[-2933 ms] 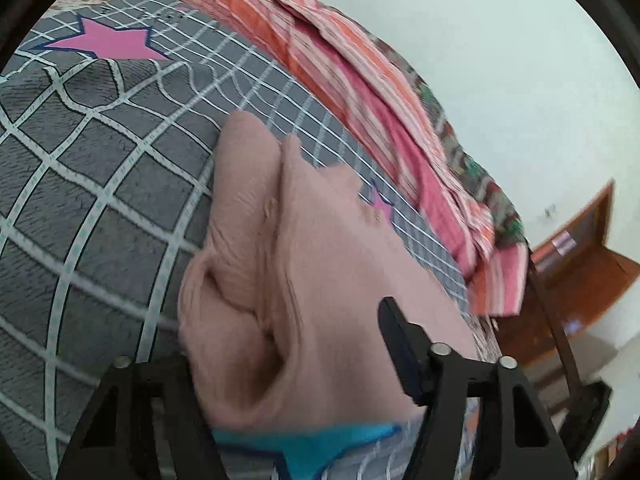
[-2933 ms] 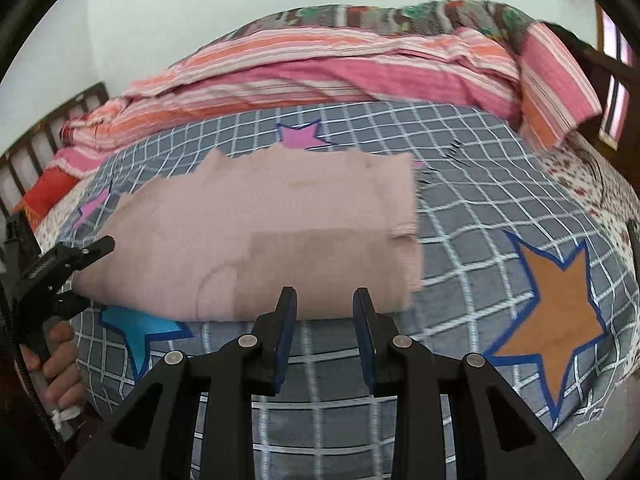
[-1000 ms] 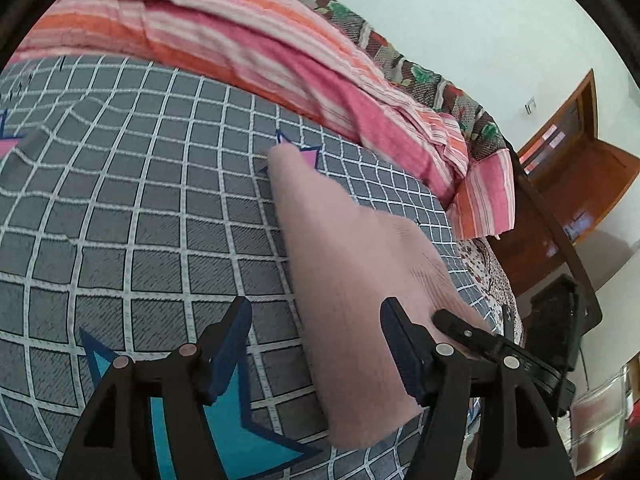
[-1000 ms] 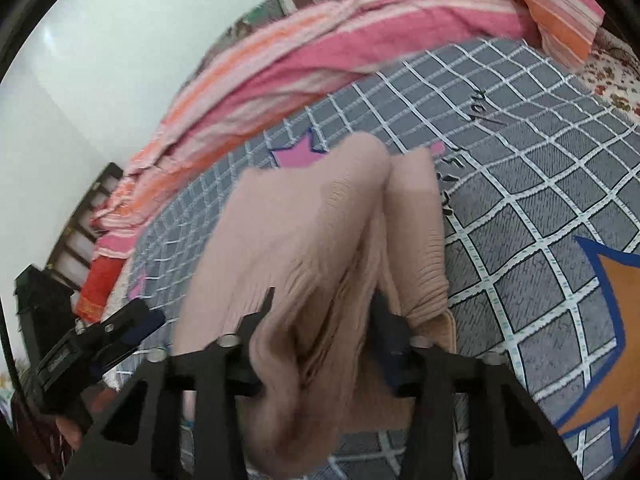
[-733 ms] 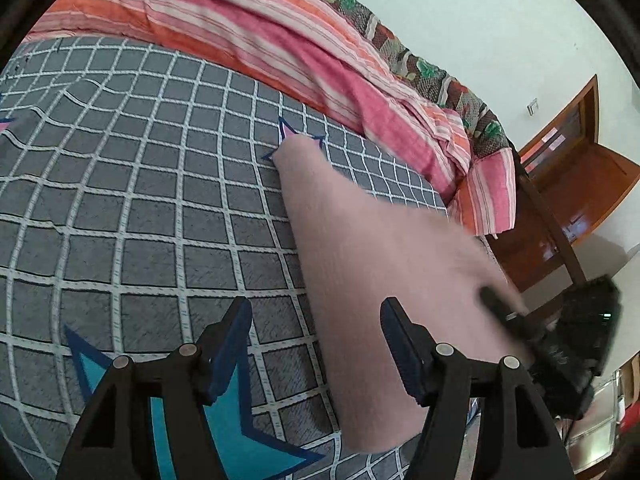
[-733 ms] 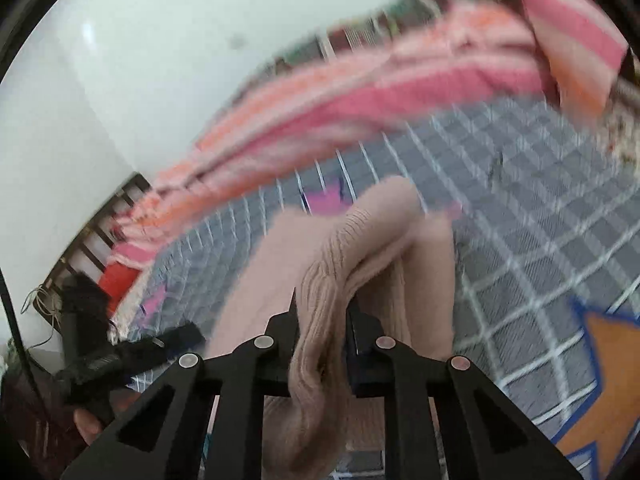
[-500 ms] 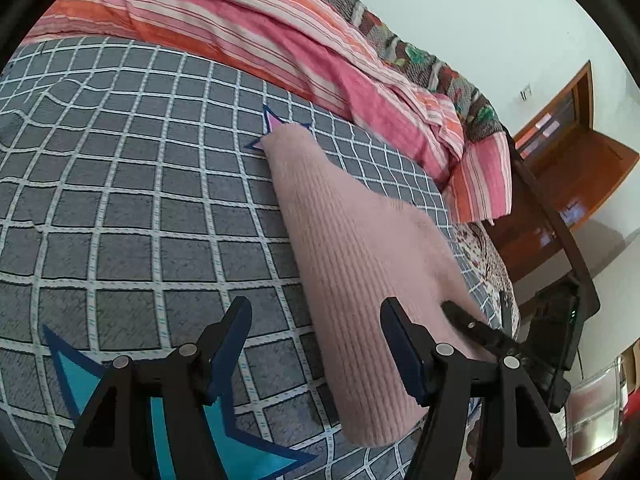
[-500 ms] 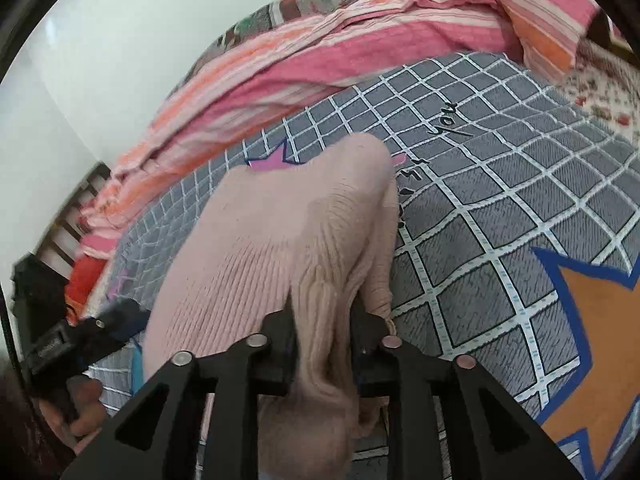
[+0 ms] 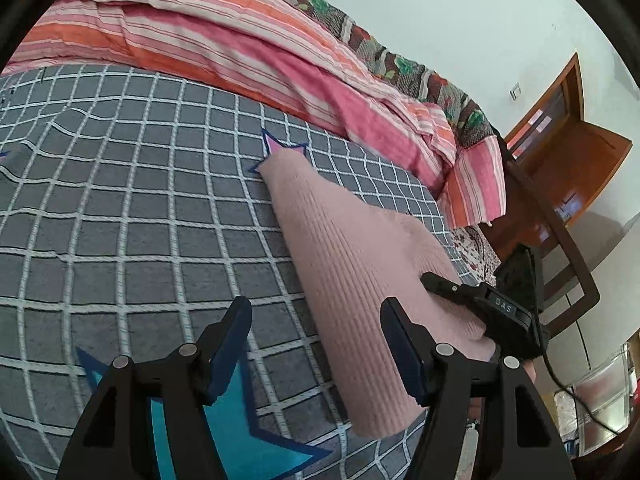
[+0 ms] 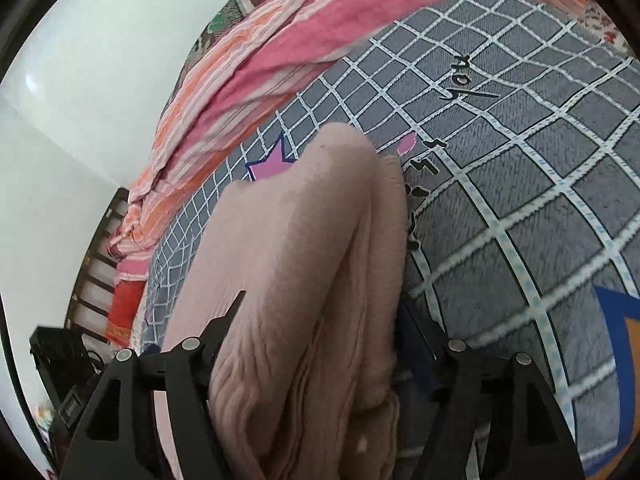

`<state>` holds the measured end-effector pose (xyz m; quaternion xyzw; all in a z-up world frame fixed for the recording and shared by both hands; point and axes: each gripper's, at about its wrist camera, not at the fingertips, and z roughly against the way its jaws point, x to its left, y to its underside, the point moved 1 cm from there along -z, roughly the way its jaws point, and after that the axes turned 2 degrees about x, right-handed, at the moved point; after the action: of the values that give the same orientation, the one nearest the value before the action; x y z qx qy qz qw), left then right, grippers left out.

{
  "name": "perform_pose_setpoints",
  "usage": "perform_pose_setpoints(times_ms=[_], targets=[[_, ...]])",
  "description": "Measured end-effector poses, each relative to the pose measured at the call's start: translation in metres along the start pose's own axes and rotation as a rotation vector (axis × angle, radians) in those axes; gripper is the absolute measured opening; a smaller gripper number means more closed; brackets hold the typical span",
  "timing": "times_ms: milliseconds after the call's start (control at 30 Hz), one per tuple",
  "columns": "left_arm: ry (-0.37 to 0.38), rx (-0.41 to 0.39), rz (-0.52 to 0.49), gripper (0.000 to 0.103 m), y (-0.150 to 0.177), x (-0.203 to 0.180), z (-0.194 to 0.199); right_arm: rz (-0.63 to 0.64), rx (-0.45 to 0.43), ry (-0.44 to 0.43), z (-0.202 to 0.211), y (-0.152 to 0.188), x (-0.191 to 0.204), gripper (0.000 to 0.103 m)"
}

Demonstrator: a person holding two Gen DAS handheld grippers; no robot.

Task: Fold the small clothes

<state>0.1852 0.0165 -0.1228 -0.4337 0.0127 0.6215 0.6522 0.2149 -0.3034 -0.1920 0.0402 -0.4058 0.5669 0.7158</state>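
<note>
The ribbed pink knit sweater (image 9: pixel 352 264) lies folded on the checked bed (image 9: pixel 132 208), bunched between the spread right gripper (image 10: pixel 320 320). The left gripper (image 9: pixel 316 336) hovers spread beside it, empty.

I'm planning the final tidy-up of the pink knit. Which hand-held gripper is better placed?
Right hand-held gripper: its jaws straddle the folded pink knit. The left hand-held gripper hangs open beside it.
</note>
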Motion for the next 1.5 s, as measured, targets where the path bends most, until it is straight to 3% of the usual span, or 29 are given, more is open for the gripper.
perform_pose_setpoints(times_ms=[100, 133, 233, 333, 500, 767, 900, 1000, 1100, 1200, 1267, 1400, 1500], targets=[[0.004, -0.005, 0.029, 0.065, -0.002, 0.01, 0.004, 0.049, 0.028, 0.027, -0.01, -0.003, 0.007, 0.067], [0.01, -0.008, 0.039, 0.065, -0.002, 0.012, 0.005, 0.053, 0.037, 0.023, -0.012, -0.003, 0.009, 0.057], [0.023, -0.025, 0.067, 0.065, -0.002, 0.02, 0.011, 0.028, 0.063, -0.014, -0.011, -0.003, 0.008, 0.042], [0.028, -0.032, 0.082, 0.065, 0.0, 0.024, 0.015, 0.044, 0.046, -0.011, 0.002, -0.001, 0.017, 0.034], [0.022, -0.04, 0.095, 0.065, 0.002, 0.032, 0.024, 0.128, -0.051, 0.001, 0.033, -0.004, 0.071, 0.031], [0.017, -0.073, 0.126, 0.065, 0.008, 0.053, 0.048, 0.282, -0.114, 0.117, 0.029, -0.012, 0.176, 0.029], [0.009, -0.082, 0.14, 0.065, 0.009, 0.065, 0.058, 0.326, -0.112, 0.111, 0.016, -0.014, 0.216, 0.028], [-0.008, -0.097, 0.14, 0.065, 0.007, 0.071, 0.068, 0.302, -0.111, 0.048, 0.008, -0.02, 0.235, 0.028], [-0.017, -0.126, 0.134, 0.065, 0.006, 0.077, 0.078, 0.203, -0.124, -0.117, 0.007, -0.028, 0.231, 0.028], [-0.03, -0.132, 0.128, 0.065, 0.007, 0.083, 0.078, 0.127, -0.134, -0.187, -0.009, -0.026, 0.208, 0.029], [-0.043, -0.117, 0.119, 0.065, 0.009, 0.085, 0.073, 0.115, -0.084, -0.128, -0.03, -0.021, 0.182, 0.031], [-0.079, -0.08, 0.077, 0.065, 0.016, 0.082, 0.056, 0.107, 0.079, 0.116, -0.074, -0.009, 0.121, 0.037], [-0.103, -0.055, 0.046, 0.065, 0.017, 0.073, 0.042, 0.157, 0.036, 0.093, -0.055, -0.006, 0.114, 0.043]])
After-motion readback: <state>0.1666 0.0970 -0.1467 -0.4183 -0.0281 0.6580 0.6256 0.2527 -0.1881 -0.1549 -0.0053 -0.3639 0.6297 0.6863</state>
